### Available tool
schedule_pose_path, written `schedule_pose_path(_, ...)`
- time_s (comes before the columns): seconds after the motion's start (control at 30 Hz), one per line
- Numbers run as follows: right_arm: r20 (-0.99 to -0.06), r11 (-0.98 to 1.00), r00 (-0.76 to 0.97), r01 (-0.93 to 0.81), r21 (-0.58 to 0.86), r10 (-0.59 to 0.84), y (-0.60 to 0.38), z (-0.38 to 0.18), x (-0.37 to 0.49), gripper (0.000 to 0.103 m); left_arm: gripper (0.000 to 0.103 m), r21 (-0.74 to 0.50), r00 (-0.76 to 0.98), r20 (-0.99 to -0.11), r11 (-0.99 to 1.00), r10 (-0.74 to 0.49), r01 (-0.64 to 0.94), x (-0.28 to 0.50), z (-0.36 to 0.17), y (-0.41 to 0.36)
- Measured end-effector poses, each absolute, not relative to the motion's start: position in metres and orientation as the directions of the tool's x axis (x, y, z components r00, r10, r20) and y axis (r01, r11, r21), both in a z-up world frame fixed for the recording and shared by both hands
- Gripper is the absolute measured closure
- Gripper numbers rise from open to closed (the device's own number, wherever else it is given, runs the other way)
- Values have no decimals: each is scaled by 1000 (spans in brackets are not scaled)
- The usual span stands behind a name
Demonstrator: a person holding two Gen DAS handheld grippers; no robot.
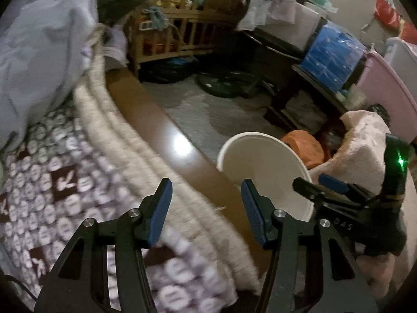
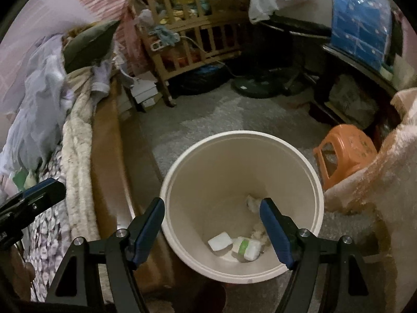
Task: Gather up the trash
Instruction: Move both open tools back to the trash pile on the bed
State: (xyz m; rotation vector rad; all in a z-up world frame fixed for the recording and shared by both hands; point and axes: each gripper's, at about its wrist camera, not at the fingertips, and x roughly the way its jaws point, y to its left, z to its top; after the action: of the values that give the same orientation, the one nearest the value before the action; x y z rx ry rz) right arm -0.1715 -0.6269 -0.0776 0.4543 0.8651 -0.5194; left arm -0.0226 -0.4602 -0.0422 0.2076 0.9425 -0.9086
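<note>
A white round bin [image 2: 182, 182] stands on the grey carpet beside the bed. At its bottom lie a small white box [image 2: 220, 241], a white packet with a green stripe [image 2: 246, 247] and crumpled tissue [image 2: 251, 202]. My right gripper [image 2: 212, 203] hangs open over the bin's mouth with nothing between its blue pads. My left gripper [image 1: 206, 185] is open and empty above the bed's brown edge [image 1: 166, 130], just left of the bin [image 1: 260, 161]. In the left wrist view the right gripper [image 1: 310, 181] shows over the bin's far rim. One left finger [image 2: 44, 189] shows at the right wrist view's left edge.
A patterned blanket [image 1: 60, 182] and a cream fleece [image 1: 125, 140] cover the bed. An orange stool [image 2: 346, 146] stands right of the bin, next to a pink fleece [image 2: 385, 182]. A wooden crib [image 2: 198, 26], a fan base [image 2: 260, 86] and a blue box [image 2: 362, 26] stand behind.
</note>
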Motion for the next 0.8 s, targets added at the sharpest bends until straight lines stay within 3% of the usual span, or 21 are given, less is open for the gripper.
schedule_pose_path(0.8, -738, 925, 652, 366, 102, -176, -470, -34, -101, 30, 50, -81, 541, -741, 853, -397, 516, 8, -16, -297)
